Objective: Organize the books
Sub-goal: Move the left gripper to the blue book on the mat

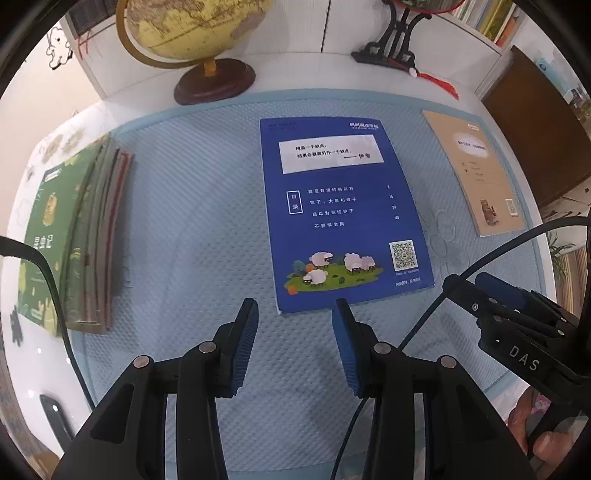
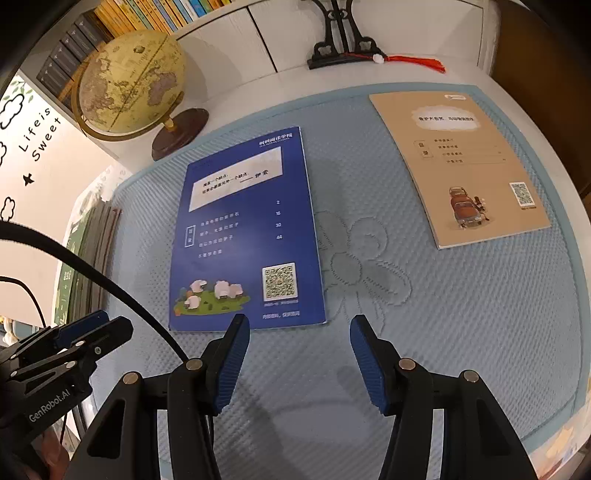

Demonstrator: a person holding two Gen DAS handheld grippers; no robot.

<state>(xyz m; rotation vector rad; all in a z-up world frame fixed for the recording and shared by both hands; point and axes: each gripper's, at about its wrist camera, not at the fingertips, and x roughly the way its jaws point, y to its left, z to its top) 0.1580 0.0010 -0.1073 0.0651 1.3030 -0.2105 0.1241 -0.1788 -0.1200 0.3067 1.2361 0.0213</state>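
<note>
Nearest to me, the left gripper [image 1: 295, 314] hangs over the quilted blue mat [image 1: 184, 258] with its jaws partly apart and nothing between them, its tips just short of the blue booklet's near edge. Beside it, the right gripper [image 2: 299, 332] is much the same: jaws partly spread, empty, and by my reading not opening any further in a way I can see. Both point steeply down at the mat.

Just beyond the fingertips lies the blue booklet [image 1: 343, 214], flat and face up, sheep and a square code on its cover. It looks thin, light and floppy, with a glossy cover that I expect to be slippery. Lying flush on a soft mat, it offers no edge to pinch from above. I would press one fingertip on the near edge and slide it toward the mat's border, or dig a pad under a near corner, since the mat should give a little.

Further right, well apart, rests a tan booklet [image 2: 458, 166], equally thin. Far left, a stack of books [image 1: 85, 240] sits at the mat's edge, probably the destination. Behind all stand a globe [image 1: 192, 33] and a black stand [image 2: 340, 40].
</note>
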